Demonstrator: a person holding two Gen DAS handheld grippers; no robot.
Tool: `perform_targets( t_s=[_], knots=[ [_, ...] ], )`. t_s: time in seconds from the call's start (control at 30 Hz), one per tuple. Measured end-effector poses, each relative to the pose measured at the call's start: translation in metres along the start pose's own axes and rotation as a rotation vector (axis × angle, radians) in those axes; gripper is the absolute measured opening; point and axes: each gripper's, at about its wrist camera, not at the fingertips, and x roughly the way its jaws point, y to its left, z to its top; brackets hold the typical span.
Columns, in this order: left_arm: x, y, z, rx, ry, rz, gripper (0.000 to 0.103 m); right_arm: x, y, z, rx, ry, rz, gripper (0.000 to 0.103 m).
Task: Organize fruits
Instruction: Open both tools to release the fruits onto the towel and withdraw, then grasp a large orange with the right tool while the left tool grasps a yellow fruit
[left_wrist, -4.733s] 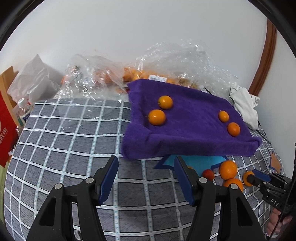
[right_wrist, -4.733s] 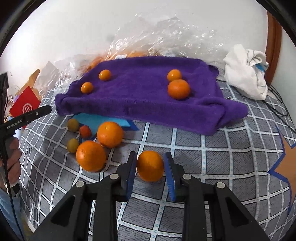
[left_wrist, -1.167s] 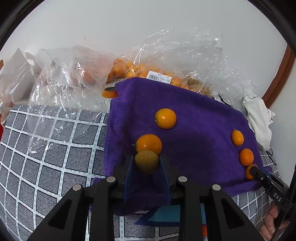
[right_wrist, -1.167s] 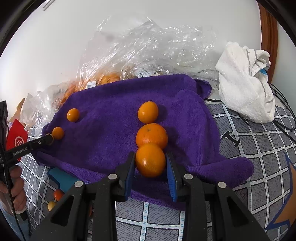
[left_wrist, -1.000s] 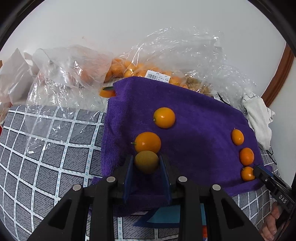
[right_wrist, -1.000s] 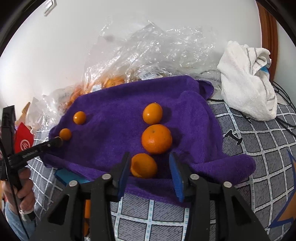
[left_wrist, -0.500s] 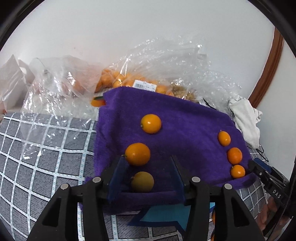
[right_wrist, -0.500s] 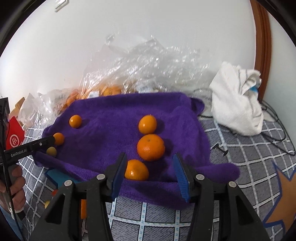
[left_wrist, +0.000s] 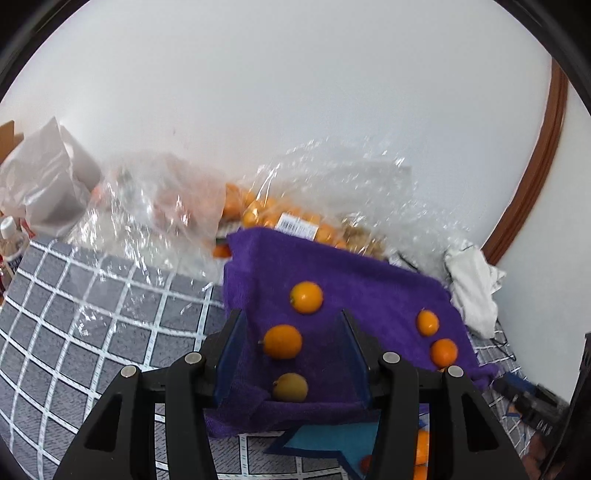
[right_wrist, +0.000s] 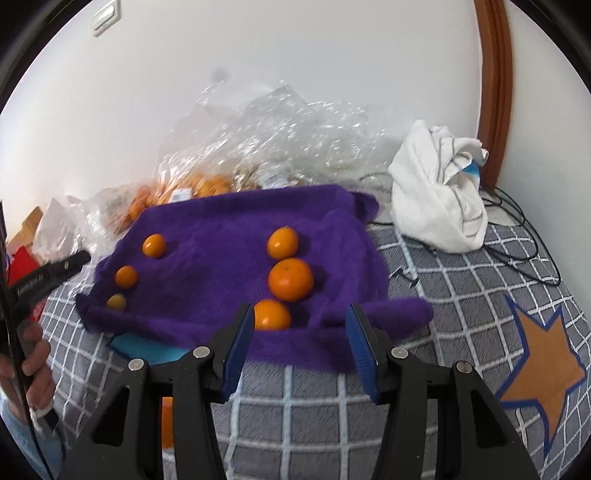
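Grey checked bedding carries a purple towel against a white wall, with clear plastic bags of fruit at the far side. On the towel's left stand three small fruits in a column, the nearest a yellowish kumquat lying between the spread fingers of the left gripper, untouched. Right of them runs a column of three oranges; the nearest orange sits just beyond the wide-open right gripper. A crumpled white cloth lies far right.
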Motion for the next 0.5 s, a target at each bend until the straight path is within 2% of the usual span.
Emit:
perform_targets(
  t_s=[0.03, 0.2, 0.37, 0.5],
  knots=[
    [-0.004, -0.002, 0.003, 0.006, 0.008, 0.025, 0.049, -0.002, 0.005, -0.003, -0.009, 0.009, 0.001, 0.051],
    [-0.033, -0.002, 0.002, 0.037, 0.022, 0.037, 0.049, -0.008, 0.037, -0.025, -0.078, 0.056, 0.051, 0.051],
    [-0.071, 0.012, -0.009, 0.068, 0.018, 0.085, 0.049, -0.012, 0.072, -0.055, -0.133, 0.091, 0.156, 0.053],
    [-0.092, 0.032, -0.023, 0.047, 0.026, 0.114, 0.052, -0.006, 0.095, -0.071, -0.189, 0.103, 0.158, 0.053]
  ],
)
